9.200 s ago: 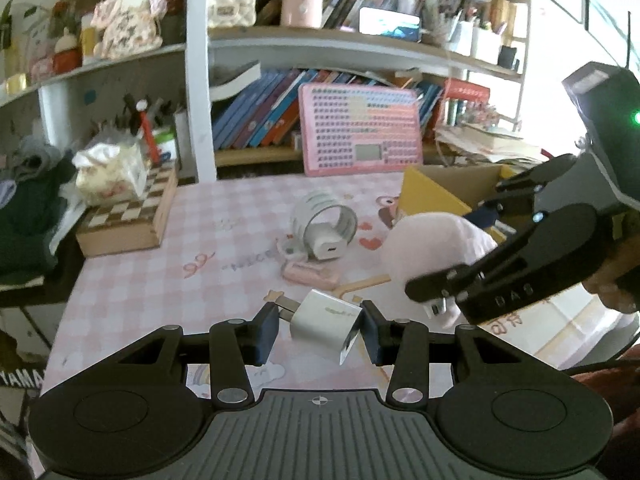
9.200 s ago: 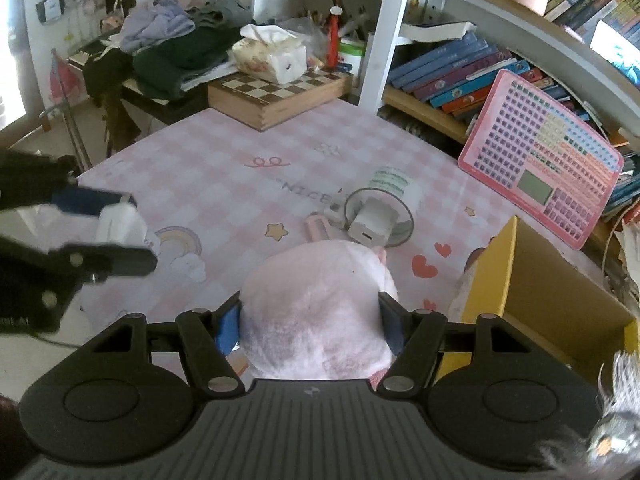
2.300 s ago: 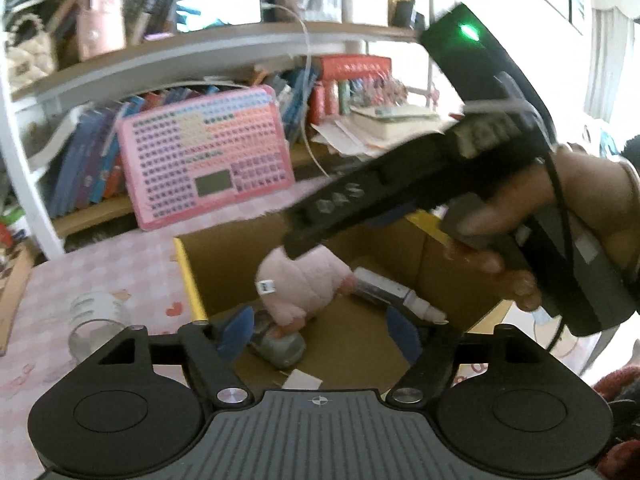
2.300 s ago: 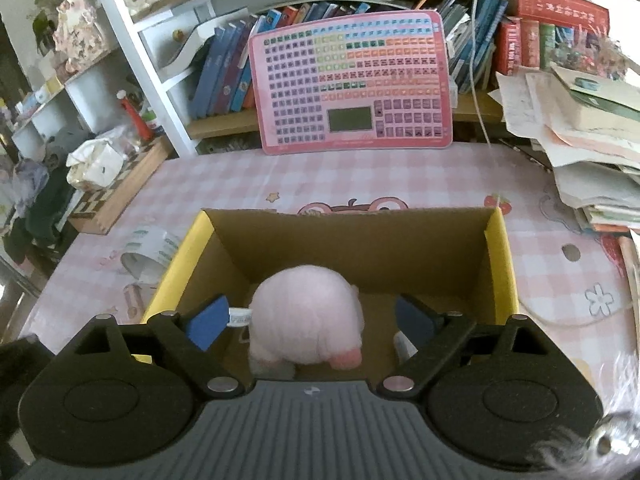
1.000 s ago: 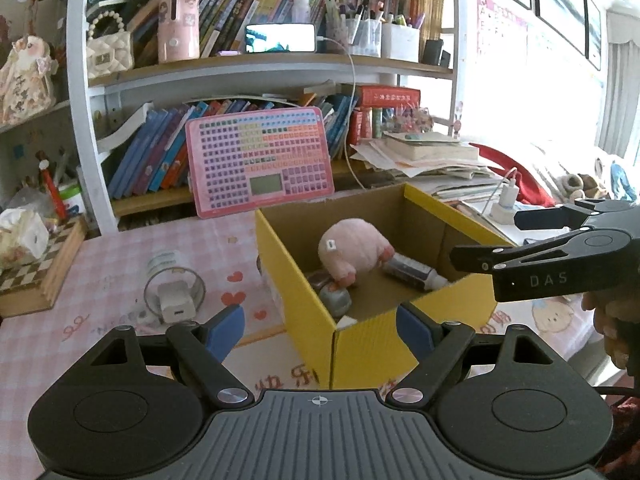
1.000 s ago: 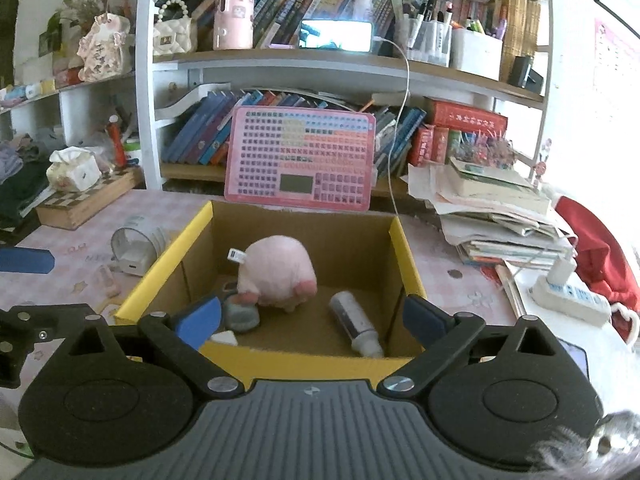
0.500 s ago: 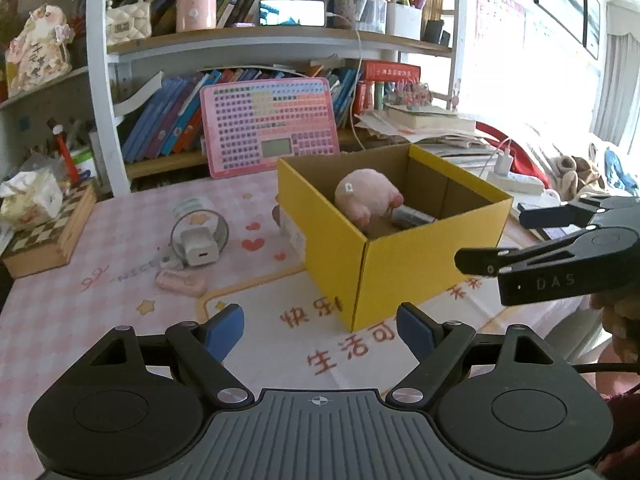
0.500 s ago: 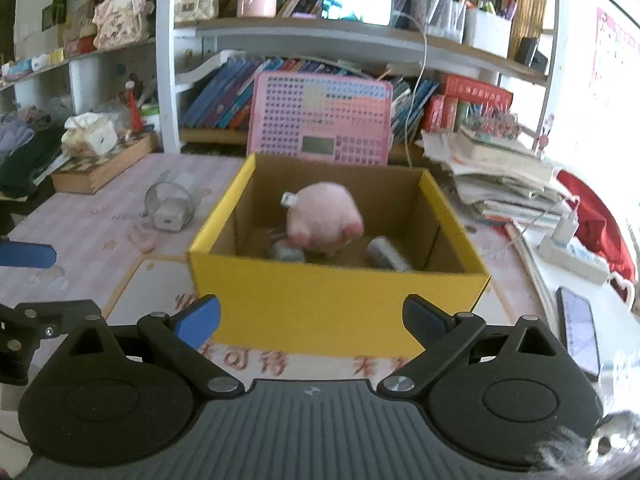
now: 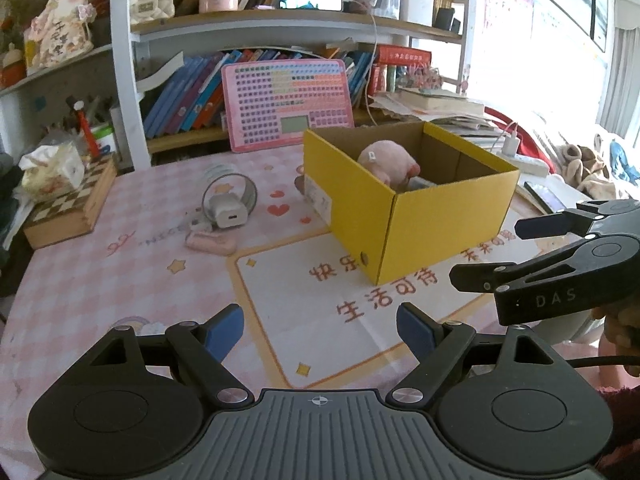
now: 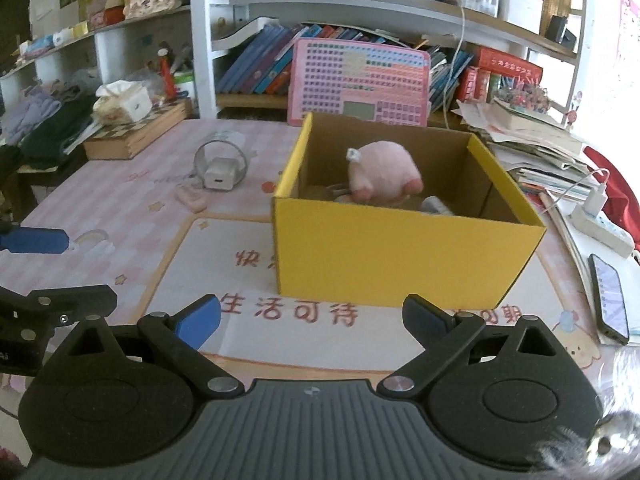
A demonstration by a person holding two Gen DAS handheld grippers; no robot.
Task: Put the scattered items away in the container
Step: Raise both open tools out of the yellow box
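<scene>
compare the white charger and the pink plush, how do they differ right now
The white charger lies out on the table, against a tape roll; the pink plush sits inside the yellow box. The charger is small, hard and boxy; the plush is bigger, round and soft. Neither is held by a gripper.

Black hand-held gripper [image 9: 320, 328], blue fingertip pads [image 9: 224, 330], apparently ribbed grey base.

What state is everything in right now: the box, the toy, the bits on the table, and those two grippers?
Yellow box: open-topped, upright.
Pink plush toy: inside the box.
White charger: on the table, outside the box.
Tape roll: on its side behind the charger.
Small pink item: lying flat on the table.
Left gripper: open, empty.
Right gripper: open, empty.
</scene>
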